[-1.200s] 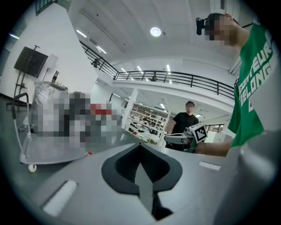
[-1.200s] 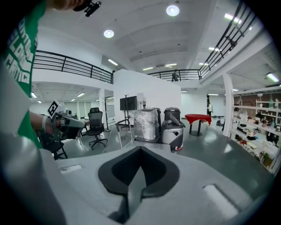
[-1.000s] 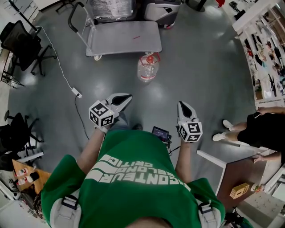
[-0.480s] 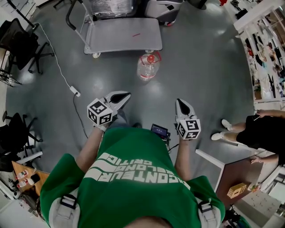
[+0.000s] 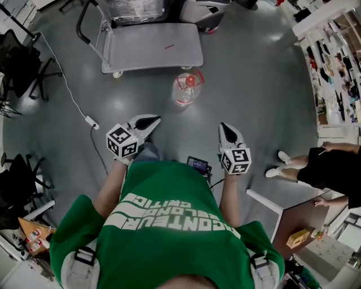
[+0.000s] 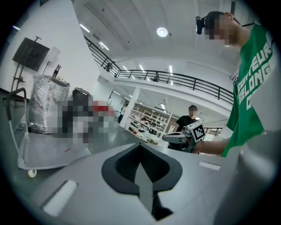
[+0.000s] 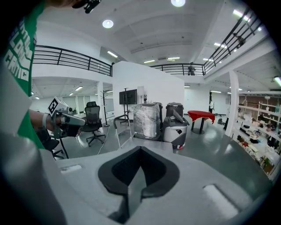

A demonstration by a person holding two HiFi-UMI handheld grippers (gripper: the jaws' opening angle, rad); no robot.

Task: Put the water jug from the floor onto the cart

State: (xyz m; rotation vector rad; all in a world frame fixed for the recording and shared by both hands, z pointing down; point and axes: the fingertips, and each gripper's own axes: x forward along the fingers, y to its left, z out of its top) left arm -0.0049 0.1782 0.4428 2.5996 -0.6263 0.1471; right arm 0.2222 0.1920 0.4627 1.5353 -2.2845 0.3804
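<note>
Jug [image 5: 186, 88] upright on the floor [image 5: 254, 84], red cap on top, just short of the near edge of the cart [image 5: 152, 48], by its right corner, not touching. Flat grey deck behind the jug, with a small red mark; push handle at the end away to the jug's left. Beyond the deck, well past the jug, a wrapped bundle [image 5: 138, 8] and a grey machine [image 5: 203, 8] close against the cart's far edge.

Bare grey floor from the jug back to both tools, and wide open to the jug's right as far as the shelves [image 5: 333, 62].

Left tool [image 5: 151, 120] clenched, nothing in it, on the near side of the jug and a little left. Right tool [image 5: 225, 127] clenched too, nothing between its jaws, on the near side of the jug and to its right. Both well apart from the jug.

Left of the jug, a white cable [image 5: 67, 90] across the floor to a plug block [image 5: 90, 122], off the straight line from tools to jug. Further left, black chairs [image 5: 22, 62]. Far right of the jug and nearer, a person's legs [image 5: 327, 163] in white shoes, beside a brown tabletop [image 5: 302, 217].
</note>
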